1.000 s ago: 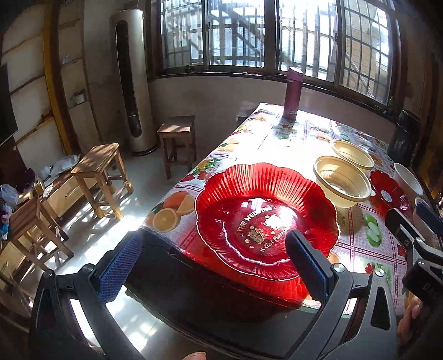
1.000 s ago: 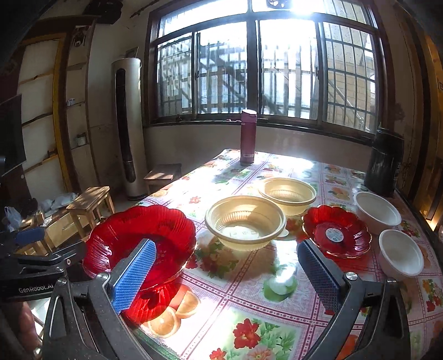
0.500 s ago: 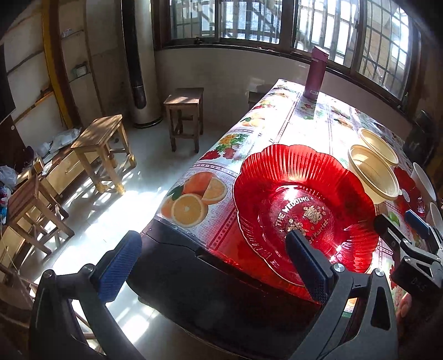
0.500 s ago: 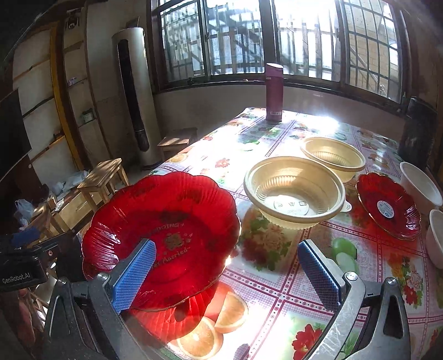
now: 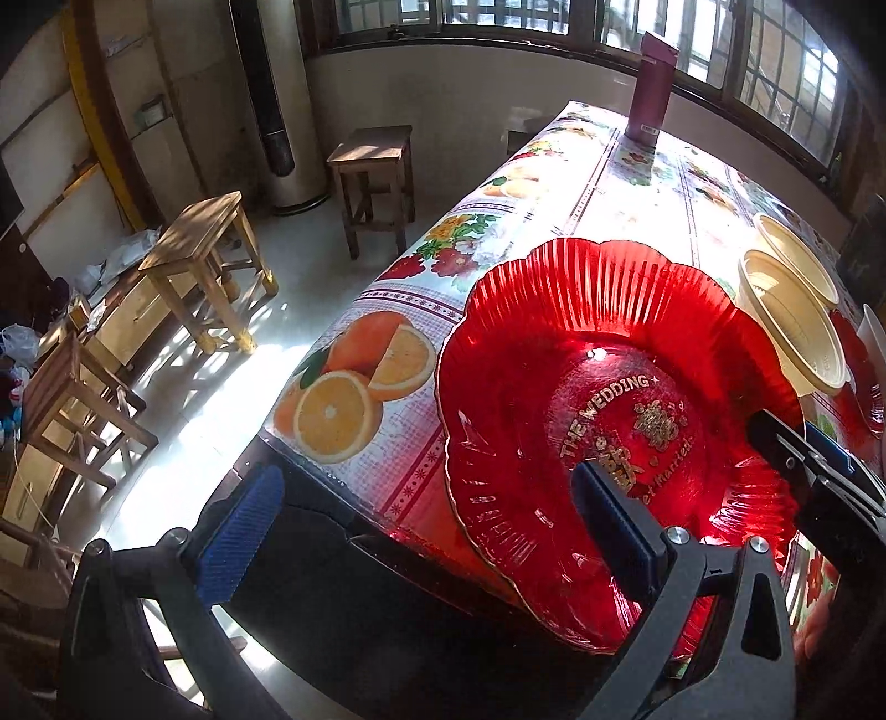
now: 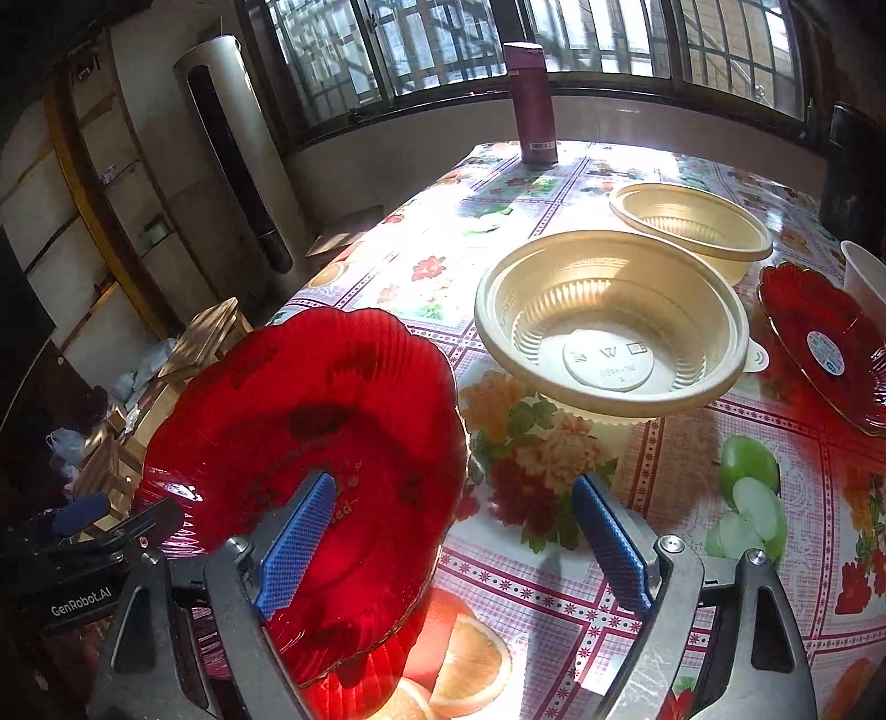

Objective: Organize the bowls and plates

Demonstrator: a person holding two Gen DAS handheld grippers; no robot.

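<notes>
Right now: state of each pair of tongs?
Left tongs: open, holding nothing.
Right tongs: open, just been closing over the big red plate's rim; no grip yet.

You are working in a lived-in home, in its dining room. The tabletop [image 6: 554, 609] wears a glossy oilcloth printed with oranges, apples and flowers, the kind laid over a family table. Beyond the tabletop's far end runs a wide barred window [image 6: 581, 50], and a maroon flask [image 6: 530, 105] stands at that end. Off the tabletop's left side you see plain wooden stools [image 5: 205, 260] on a pale tiled floor [image 5: 183, 443], and a tall floor-standing air conditioner [image 6: 238, 155] against the wall near the window corner. Further left of the tabletop, bags and loose clutter [image 5: 22, 343] lie by the wall.
</notes>
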